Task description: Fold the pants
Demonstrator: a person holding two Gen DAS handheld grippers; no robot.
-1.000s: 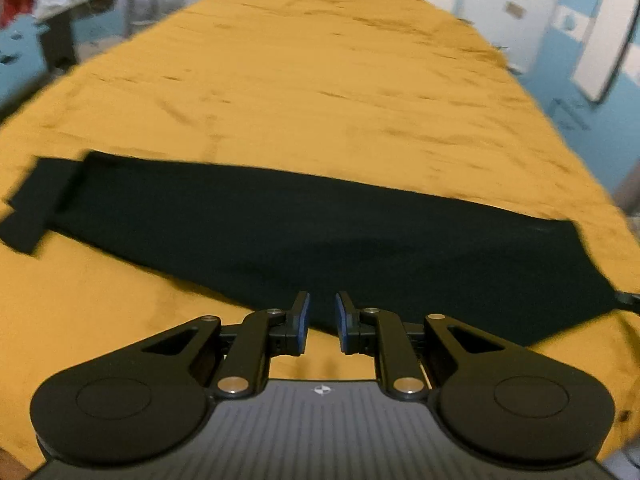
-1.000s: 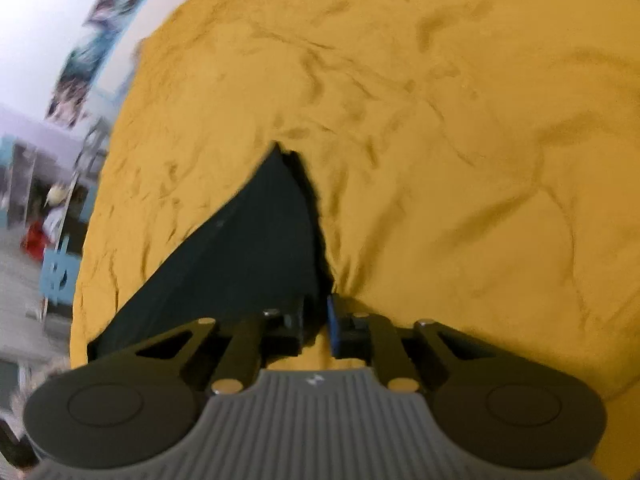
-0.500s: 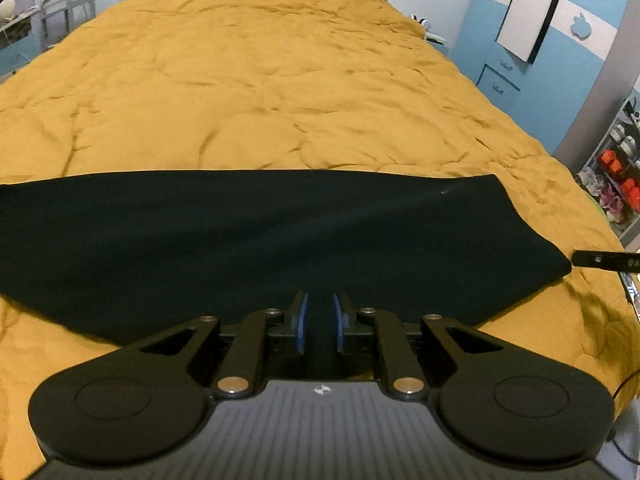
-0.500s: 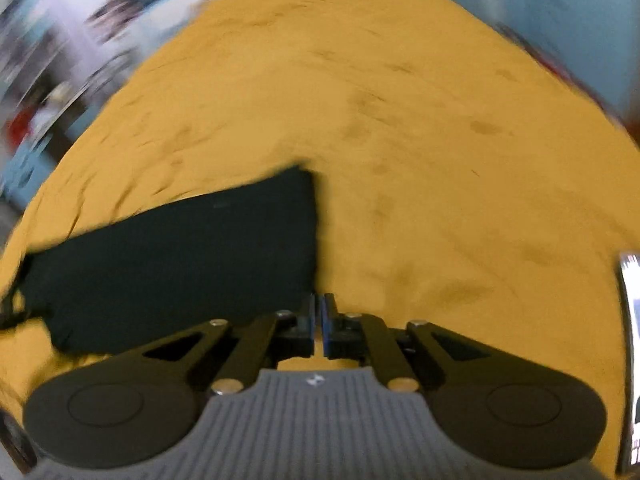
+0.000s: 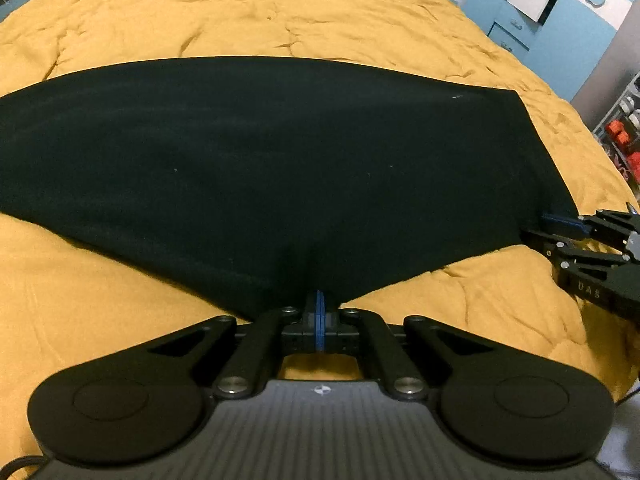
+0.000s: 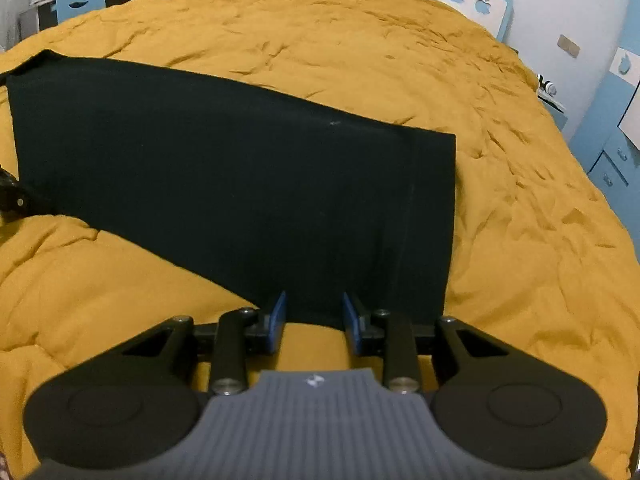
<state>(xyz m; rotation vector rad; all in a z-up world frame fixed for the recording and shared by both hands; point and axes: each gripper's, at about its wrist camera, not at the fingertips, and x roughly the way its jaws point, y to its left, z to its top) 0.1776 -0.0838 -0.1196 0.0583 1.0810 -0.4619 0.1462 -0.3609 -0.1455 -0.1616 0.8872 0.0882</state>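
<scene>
Our left gripper (image 5: 320, 312) has just pinched the near edge of the long black fabric pants (image 5: 280, 168) flat on the mustard-yellow quilt (image 5: 280, 12), while our right gripper (image 6: 314, 316), now wide open, straddles the hem end, so we judge the fold about to begin.

Two matte-black plastic grippers with blue pads
Left gripper (image 5: 320, 314) and right gripper (image 6: 314, 316): ribbed grey housings (small white emblem), silver screws, round black discs.

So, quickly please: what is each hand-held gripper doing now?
Left hand-held gripper: shut on the black pants.
Right hand-held gripper: open, at the pants' edge.
</scene>
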